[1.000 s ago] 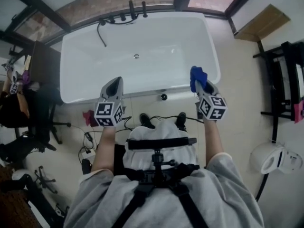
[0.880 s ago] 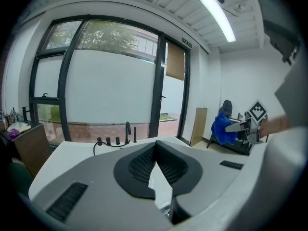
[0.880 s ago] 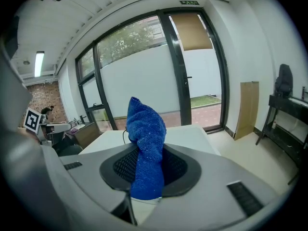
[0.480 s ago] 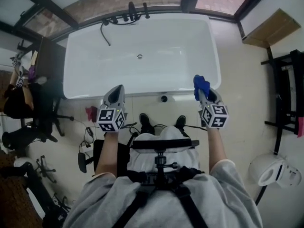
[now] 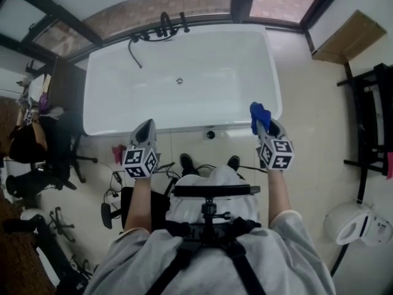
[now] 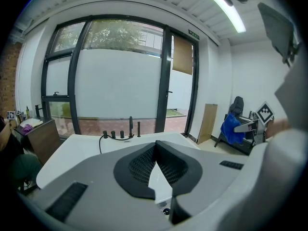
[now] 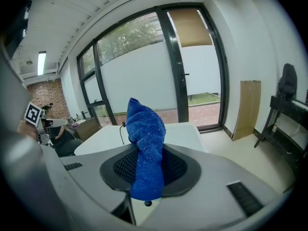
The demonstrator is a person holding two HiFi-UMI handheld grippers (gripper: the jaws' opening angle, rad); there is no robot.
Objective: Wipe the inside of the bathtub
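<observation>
Now, from the head view the white bathtub (image 5: 202, 60) lies with its long axis running left to right. Its black tap set (image 5: 163, 26) sits on the far rim toward the left end, and the drain (image 5: 179, 80) is near the middle of the basin. The person stands at the near long side, facing across the tub's short axis, with dark shoes (image 5: 187, 160) on the tiled floor (image 5: 307, 103) just below the rim.

The right gripper (image 5: 264, 125) is held at the near rim close to the tub's right end, its jaws clenched on a blue cloth (image 5: 258, 115). In the right gripper view the cloth (image 7: 146, 143) stands lengthwise between the pads. Its bunched top pokes up past the tips toward the tub (image 7: 106, 138), and its lower end hangs back toward the camera. Whether the cloth touches the rim is hard to judge from above; it looks to be held just over it.

The left gripper (image 5: 147, 125) hovers level with the right one, well apart from it, pointing at the near rim left of centre. In its own view the left gripper (image 6: 155, 150) has its jaws pressed together at the tips with nothing between them. Only the tub's white side (image 6: 72, 150) shows through the narrow gap behind.
</observation>
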